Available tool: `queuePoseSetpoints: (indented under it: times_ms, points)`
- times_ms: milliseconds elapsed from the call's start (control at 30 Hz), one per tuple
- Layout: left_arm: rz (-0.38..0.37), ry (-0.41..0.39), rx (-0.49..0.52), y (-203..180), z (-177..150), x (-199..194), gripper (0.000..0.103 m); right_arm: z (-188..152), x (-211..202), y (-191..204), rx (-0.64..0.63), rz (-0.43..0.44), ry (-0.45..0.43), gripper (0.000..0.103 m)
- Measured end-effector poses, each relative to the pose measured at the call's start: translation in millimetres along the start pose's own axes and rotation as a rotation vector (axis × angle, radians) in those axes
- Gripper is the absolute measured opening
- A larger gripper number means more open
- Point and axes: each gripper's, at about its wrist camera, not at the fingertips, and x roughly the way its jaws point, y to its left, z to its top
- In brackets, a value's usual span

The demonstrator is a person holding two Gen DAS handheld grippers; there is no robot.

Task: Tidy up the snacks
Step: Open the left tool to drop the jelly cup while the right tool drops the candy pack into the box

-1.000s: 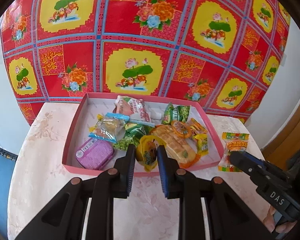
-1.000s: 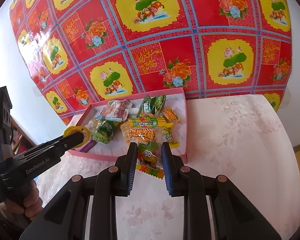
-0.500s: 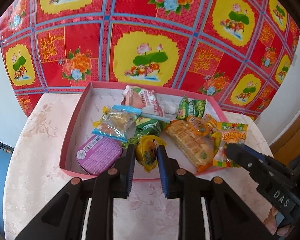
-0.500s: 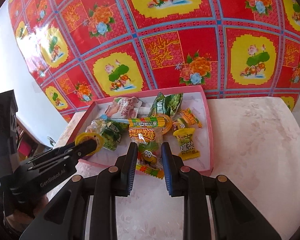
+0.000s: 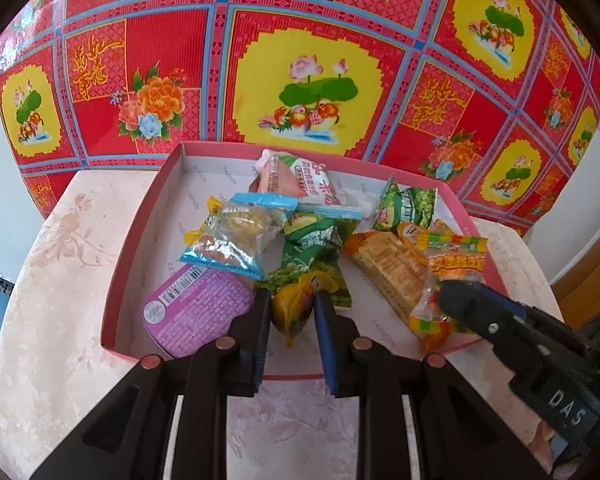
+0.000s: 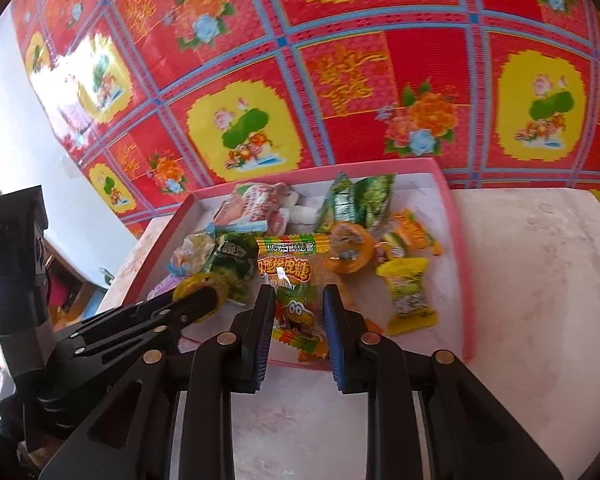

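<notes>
Left gripper (image 5: 289, 312) clamped narrow on yellow jelly cup (image 5: 296, 304), above near rim of pink tray (image 5: 118, 280). Right gripper (image 6: 296, 312) clamped on gummy candy bag (image 6: 290, 280), over tray's near right side. Tray crowded; bare white table (image 6: 540, 280) right of tray.

Round pale pink table top with faint floral pattern (image 5: 60, 280); behind it, glossy red cloth with blue grid, yellow lotus panels and orange flowers (image 5: 308, 80), against white wall (image 6: 8, 120).
</notes>
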Motion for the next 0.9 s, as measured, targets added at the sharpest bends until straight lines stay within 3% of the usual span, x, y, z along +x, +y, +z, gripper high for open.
queuePoseSetpoints:
  times_ms: [767, 900]
  points:
    - [0.02, 0.003, 0.022, -1.3, 6.2, 11.9, 0.026, 4.8, 17.8, 6.8, -0.022, 0.0, 0.006, 0.025]
    - [0.005, 0.019, 0.014, -3.0, 7.1, 10.8, 0.034, 6.1, 15.6, 3.7, 0.004, 0.016, 0.013, 0.03]
